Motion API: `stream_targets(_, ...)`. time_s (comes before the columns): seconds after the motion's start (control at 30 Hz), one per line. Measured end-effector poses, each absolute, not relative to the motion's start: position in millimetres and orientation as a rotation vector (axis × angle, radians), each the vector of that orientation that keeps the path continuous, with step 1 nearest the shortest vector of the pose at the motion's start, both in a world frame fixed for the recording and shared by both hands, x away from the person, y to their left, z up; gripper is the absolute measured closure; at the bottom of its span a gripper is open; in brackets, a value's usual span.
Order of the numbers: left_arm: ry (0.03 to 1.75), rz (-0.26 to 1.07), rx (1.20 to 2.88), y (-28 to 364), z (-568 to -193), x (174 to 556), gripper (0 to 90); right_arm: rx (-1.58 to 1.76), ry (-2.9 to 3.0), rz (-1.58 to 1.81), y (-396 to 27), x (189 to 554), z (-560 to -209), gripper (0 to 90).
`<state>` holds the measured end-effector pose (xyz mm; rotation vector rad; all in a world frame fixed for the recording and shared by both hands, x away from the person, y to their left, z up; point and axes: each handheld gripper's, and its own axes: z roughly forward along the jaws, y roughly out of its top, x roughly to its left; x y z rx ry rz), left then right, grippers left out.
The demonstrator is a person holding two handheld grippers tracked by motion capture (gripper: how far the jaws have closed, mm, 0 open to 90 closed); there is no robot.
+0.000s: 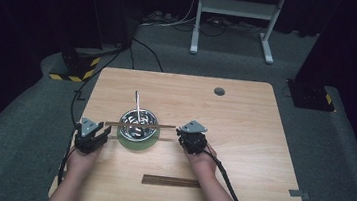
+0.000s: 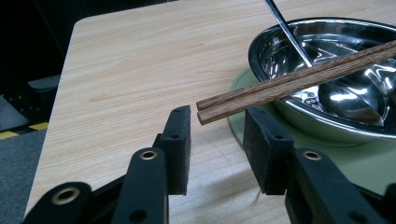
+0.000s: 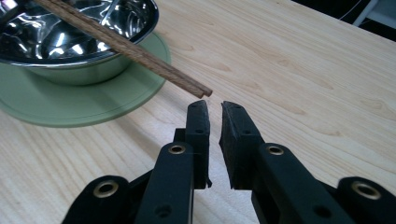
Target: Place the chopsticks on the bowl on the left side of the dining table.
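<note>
Chopsticks (image 2: pixel 299 81): a pair lying across the rim of the bowl (image 2: pixel 327 74), ends sticking out both sides.
Bowl: metal, on a green mat (image 3: pixel 79 100), a spoon (image 1: pixel 137 104) probably inside.
Left claw (image 2: pixel 217 123): apart, chopstick ends between the jaws, untouched.
Right claw (image 3: pixel 215 112): slightly apart, just short of the other ends.
Table (image 1: pixel 245 117): wooden.

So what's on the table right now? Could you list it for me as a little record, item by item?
table: light wood, a person's hands at its near edge
bowl: shiny metal, on a green plate
spoon: handle leaning out of the bowl
chopsticks: wooden pair laid across the bowl's rim
dark wooden strip: flat near the front edge
left gripper: jaws open, either side of the chopsticks' end, not pressing
right gripper: jaws slightly apart, just short of the other end
</note>
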<state>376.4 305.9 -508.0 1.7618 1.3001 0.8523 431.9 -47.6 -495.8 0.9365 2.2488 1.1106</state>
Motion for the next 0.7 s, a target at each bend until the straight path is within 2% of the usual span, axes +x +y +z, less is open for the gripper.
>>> stream_targets(0.7,1.300,0.859,1.772,300.0,-505.4,382.6,65.3,0.924,2.257,1.104,-42.2,429.4,-498.6,79.3)
